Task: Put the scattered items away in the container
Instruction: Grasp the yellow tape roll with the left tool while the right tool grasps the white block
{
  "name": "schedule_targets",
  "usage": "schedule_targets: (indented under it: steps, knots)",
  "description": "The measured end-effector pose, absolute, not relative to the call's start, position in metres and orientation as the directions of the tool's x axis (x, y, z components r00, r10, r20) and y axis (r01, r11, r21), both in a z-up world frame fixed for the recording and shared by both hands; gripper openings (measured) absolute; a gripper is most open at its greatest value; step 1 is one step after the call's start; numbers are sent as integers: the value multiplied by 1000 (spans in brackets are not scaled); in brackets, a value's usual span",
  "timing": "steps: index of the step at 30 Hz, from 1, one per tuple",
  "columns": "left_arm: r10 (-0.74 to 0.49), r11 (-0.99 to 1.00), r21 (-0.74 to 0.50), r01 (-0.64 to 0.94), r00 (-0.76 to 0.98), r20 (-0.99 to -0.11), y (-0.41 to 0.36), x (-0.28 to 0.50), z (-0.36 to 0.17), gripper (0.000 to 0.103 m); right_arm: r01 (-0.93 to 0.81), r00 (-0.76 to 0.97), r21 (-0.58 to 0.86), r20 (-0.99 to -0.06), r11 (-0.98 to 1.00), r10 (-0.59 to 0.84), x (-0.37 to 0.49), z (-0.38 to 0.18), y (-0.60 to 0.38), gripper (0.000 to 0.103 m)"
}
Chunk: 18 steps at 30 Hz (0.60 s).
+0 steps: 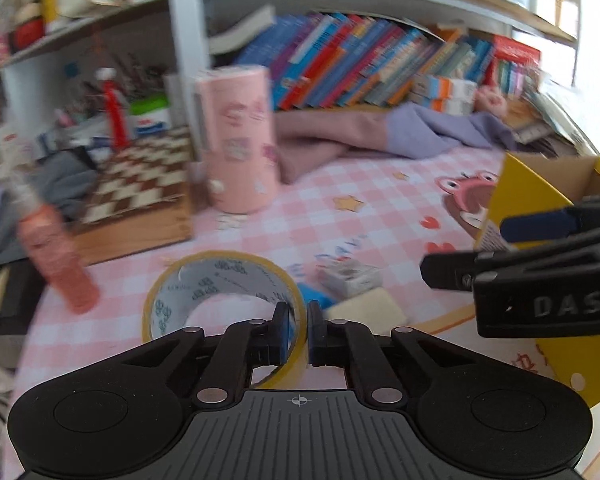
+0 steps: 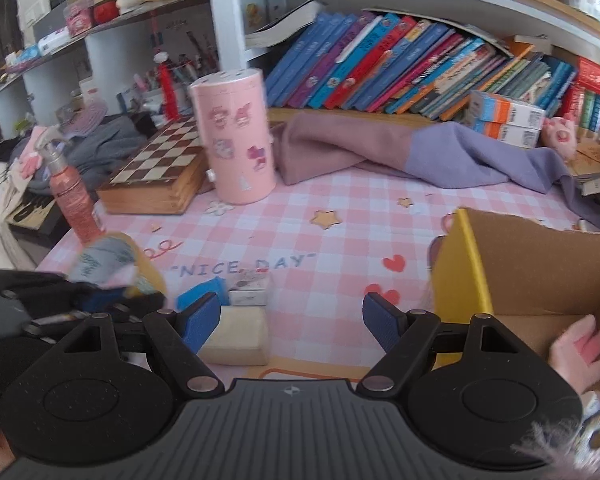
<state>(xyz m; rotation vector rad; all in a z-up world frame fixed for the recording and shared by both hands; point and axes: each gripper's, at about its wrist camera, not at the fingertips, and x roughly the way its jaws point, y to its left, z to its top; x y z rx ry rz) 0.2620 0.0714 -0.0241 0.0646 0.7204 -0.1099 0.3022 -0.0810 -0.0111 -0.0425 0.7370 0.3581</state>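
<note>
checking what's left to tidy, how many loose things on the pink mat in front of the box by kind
tape roll: 1, held in the left gripper
small white box: 1
cream block: 1
blue flat piece: 1
total: 4
The right gripper is open, beside the cardboard box.

Yellow tape roll [image 1: 224,300]; pink-white checked tablecloth [image 2: 340,216].

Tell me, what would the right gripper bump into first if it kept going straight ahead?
Probably nothing soon. The right gripper, jaws open, points over bare pink checkered tablecloth. The sponge lies just left of its path, the cardboard box right. Farther on lies the purple cloth, though depth is unclear.
</note>
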Motion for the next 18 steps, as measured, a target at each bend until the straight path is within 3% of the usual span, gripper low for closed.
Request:
schedule_targets:
  steps: [10,18]
  knots:
    - [-36,993,-107,-51,730,-682,124,219,-8,8,-414,583,29,-759,910,289,320,-63,-30,74]
    - [-21,987,-130,-94,727,-687,132,199,-2,8,-438,561,33,-771,898,301,322,-76,-25,47]
